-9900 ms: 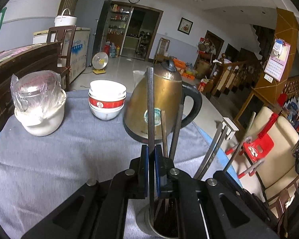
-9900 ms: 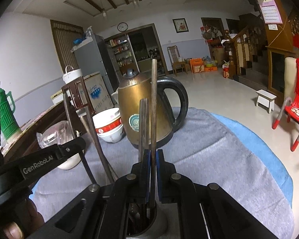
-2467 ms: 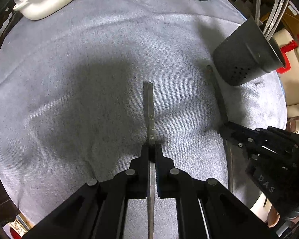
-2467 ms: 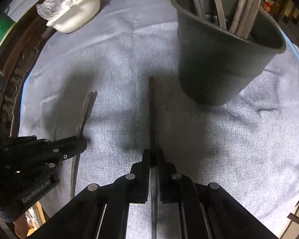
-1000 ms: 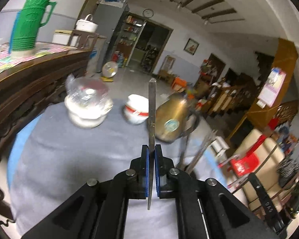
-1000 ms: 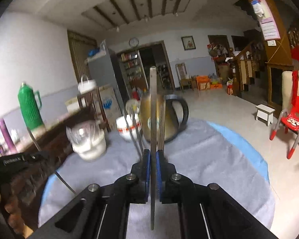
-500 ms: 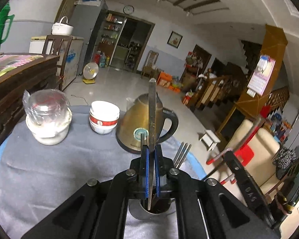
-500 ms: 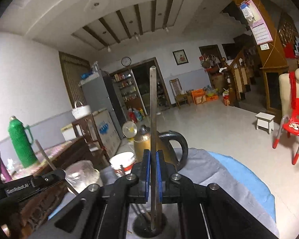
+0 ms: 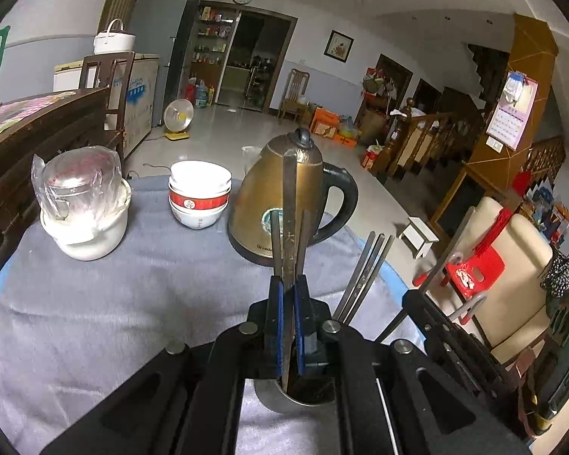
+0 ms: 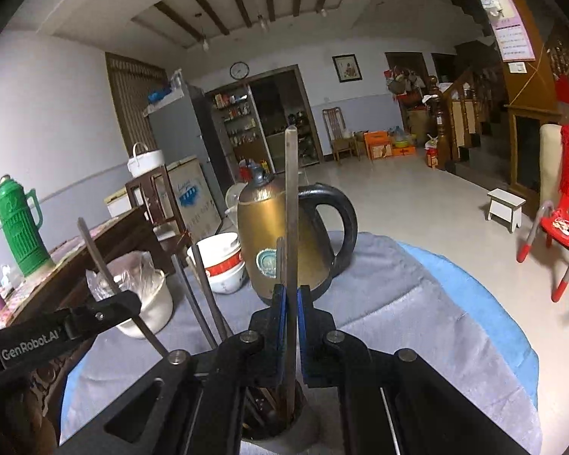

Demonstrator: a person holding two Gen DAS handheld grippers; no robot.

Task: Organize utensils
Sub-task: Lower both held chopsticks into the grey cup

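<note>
Left wrist view: left gripper pinches an upright chopstick, tip inside the holder directly below on the desk; right gripper likewise pinches its own stick over that holder.

Left gripper: matte black plastic frame w/ cut-out windows, two black fingers w/ blue pads, round silver screws at the pivots. Right gripper: same build, black body, blue pads, silver screws. In right wrist view, at 8 o'clock, the left gripper's black finger reads "GenRobot.AI" in white lettering.
</note>
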